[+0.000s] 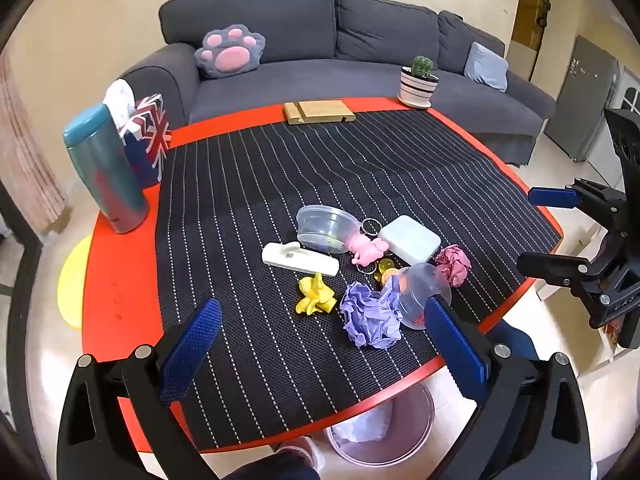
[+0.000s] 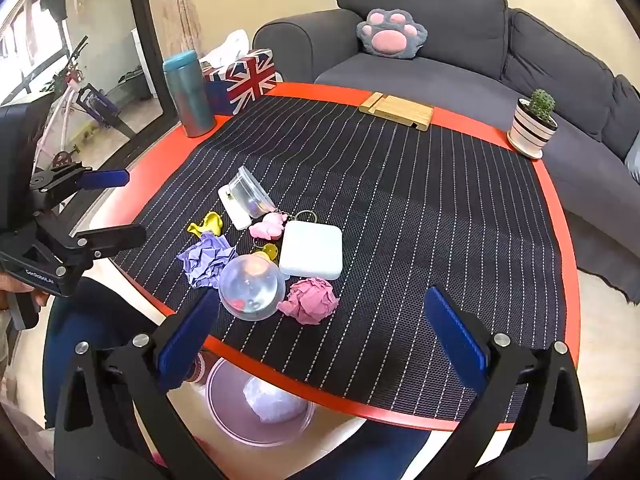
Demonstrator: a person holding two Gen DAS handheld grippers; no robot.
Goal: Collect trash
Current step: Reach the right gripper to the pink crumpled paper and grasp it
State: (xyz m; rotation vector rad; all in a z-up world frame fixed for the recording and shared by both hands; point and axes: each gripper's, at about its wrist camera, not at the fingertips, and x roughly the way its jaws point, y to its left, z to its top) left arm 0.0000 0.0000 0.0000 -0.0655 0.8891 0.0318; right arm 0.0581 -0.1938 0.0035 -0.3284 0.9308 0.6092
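Note:
On the striped mat lie a crumpled purple paper (image 1: 370, 316) (image 2: 206, 260), a crumpled pink paper (image 1: 454, 264) (image 2: 310, 300), a yellow scrap (image 1: 316, 296) (image 2: 208, 222) and two clear plastic cups, one on its side (image 1: 326, 228) (image 2: 250, 192) and one upside down (image 1: 420, 292) (image 2: 252, 288). A pink bin (image 1: 384, 428) (image 2: 260, 400) with purple paper inside stands on the floor under the near table edge. My left gripper (image 1: 320, 356) (image 2: 112, 206) is open and empty above the near edge. My right gripper (image 2: 322, 336) (image 1: 536, 232) is open and empty, just short of the pink paper.
A white box (image 1: 410, 238) (image 2: 312, 250), a white hook (image 1: 300, 258), pink and yellow keychains (image 1: 368, 252) lie among the trash. A teal flask (image 1: 106, 168), a flag tissue box (image 1: 148, 136), a wooden stand (image 1: 318, 111) and a potted cactus (image 1: 418, 82) stand at the table's far rim. A grey sofa (image 1: 320, 40) is behind.

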